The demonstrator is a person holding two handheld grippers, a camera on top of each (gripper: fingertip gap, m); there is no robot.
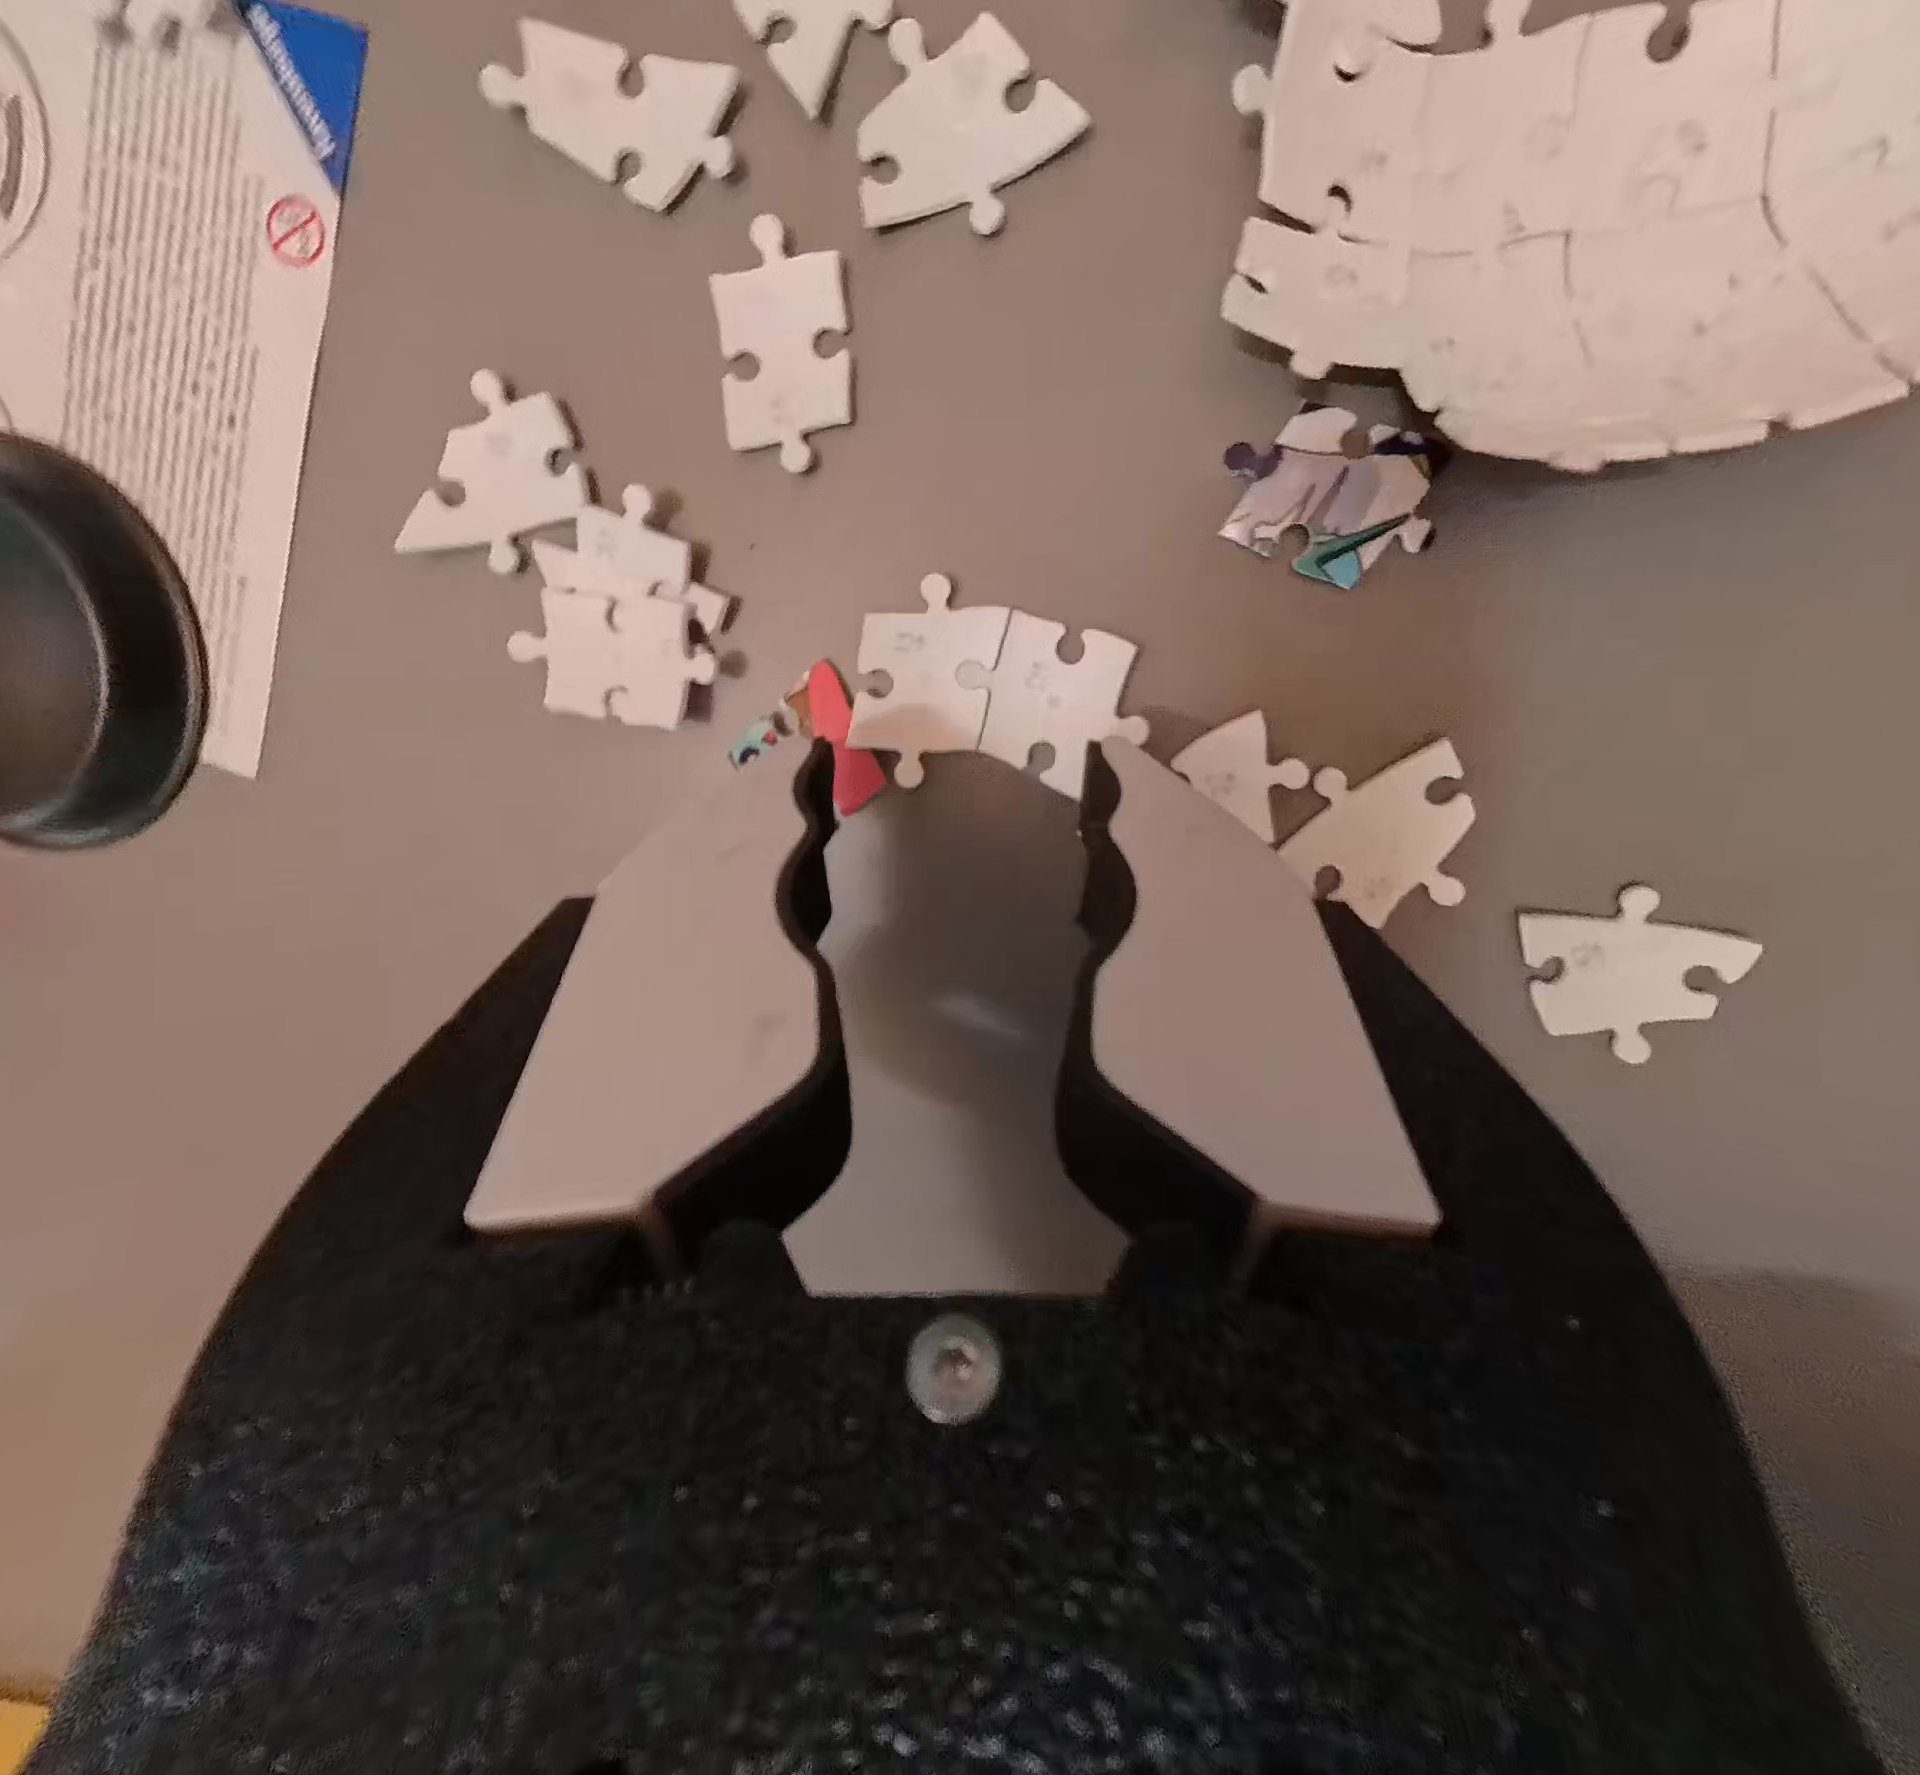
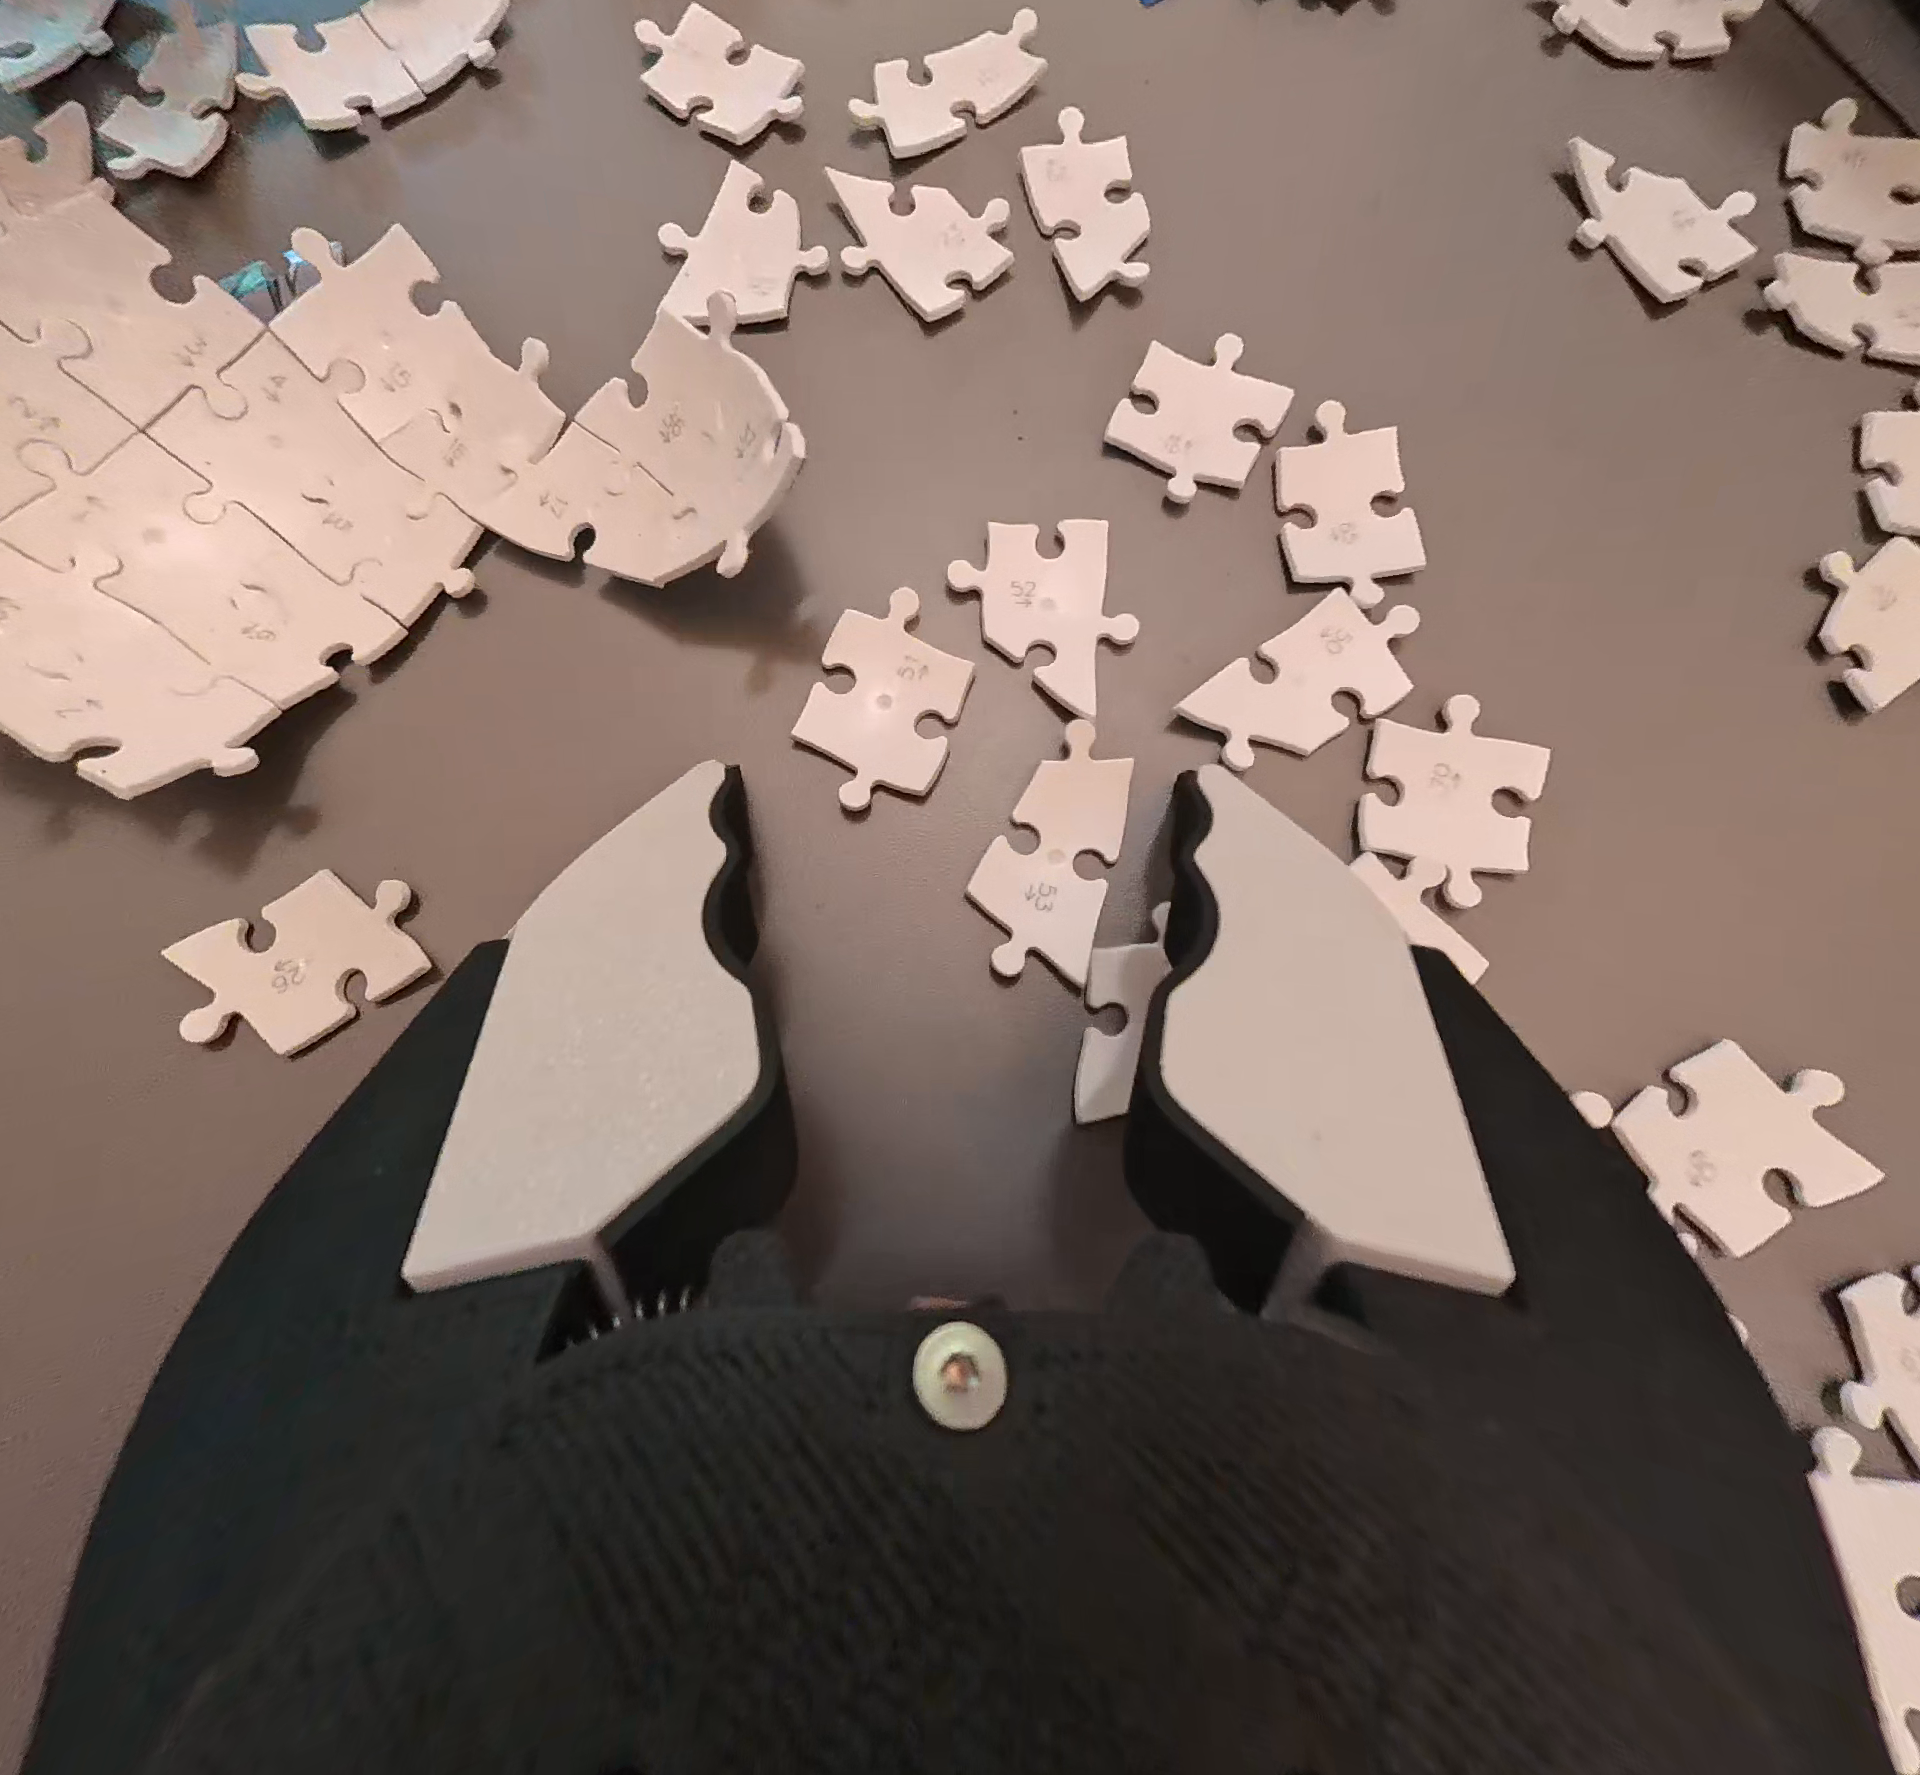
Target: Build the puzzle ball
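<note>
Left wrist view shows the joined pair of pieces (image 1: 992, 691), two white pieces locked together, held off the grey table (image 1: 1039, 499) with the left gripper (image 1: 961, 775) grasping its near edge between the fingertips. A red-printed piece (image 1: 847, 738) lies just beside the left finger, and whether it touches the pair cannot be told. Toward the table's far right corner sits the curved shell (image 1: 1558, 250), the part of the ball already assembled, with a colourful face-up piece (image 1: 1320, 499) just at its near rim. Loose white pieces are scattered between, and an instruction leaflet (image 1: 187, 291) with a black ring (image 1: 94, 645) on it lies at the left edge.

Seen from the right wrist, the right gripper (image 2: 956, 790) hangs released, fingers well apart over loose pieces, a numbered piece (image 2: 1055, 868) lying between its tips. The shell (image 2: 229, 499) lies to the far left.

Judging by this, the step in hand is building small sub-assemblies to add to the shell. The next move likely calls for the right gripper to clamp a matching piece, align its tab with the held pair's free socket, and press squarely so the curved joint does not pop apart.
</note>
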